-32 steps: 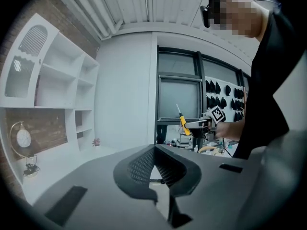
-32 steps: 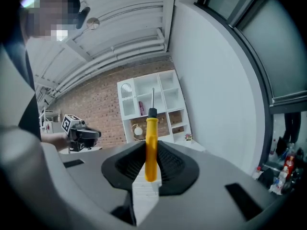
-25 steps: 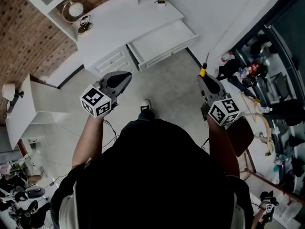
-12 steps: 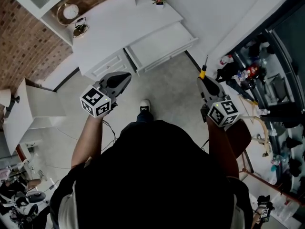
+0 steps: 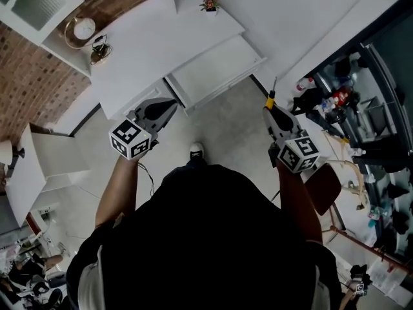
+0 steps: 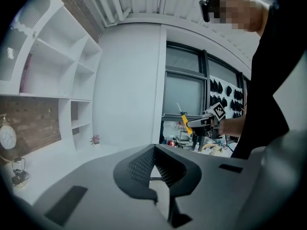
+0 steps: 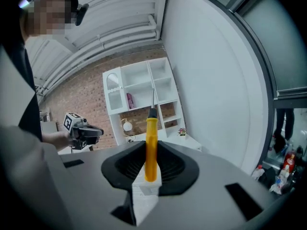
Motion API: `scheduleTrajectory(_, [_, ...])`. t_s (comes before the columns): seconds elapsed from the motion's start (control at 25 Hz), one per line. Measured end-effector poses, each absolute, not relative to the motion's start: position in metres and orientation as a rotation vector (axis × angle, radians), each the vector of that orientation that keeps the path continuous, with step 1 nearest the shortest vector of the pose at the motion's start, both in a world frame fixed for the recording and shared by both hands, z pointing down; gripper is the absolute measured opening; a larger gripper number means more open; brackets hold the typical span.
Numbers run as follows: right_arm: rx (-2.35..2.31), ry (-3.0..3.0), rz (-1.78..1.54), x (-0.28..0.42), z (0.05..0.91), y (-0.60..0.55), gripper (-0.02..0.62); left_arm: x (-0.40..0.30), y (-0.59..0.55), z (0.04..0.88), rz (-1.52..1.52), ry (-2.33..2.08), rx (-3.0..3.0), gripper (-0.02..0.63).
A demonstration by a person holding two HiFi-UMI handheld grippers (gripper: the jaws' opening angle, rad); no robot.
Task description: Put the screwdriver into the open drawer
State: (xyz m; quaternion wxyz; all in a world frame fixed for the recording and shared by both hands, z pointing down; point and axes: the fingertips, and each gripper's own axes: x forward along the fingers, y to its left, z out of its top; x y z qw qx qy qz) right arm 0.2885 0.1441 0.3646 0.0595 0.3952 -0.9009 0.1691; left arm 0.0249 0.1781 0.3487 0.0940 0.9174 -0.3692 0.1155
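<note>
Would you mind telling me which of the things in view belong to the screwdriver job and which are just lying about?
For the job:
screwdriver, clamped in the right gripper
open drawer of the white desk
left gripper, holding nothing

Just lying about:
round clock and potted flower on the desk
brown chair
bottles at the right

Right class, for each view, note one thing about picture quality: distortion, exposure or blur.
Head view: the white desk glares nearly featureless, and the person's dark top loses detail. Left gripper view: fisheye, black corners, window frames bow. Right gripper view: the wall curves too, yet the screwdriver is sharp.
</note>
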Motion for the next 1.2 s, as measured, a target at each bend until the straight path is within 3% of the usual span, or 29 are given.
scheduleTrajectory(1.2, [1.314, -2.659, 0.500, 0.230, 0.364, 0.036, 0.083, -0.044, 0.044, 0.351, 0.309, -0.999, 2.769, 0.015])
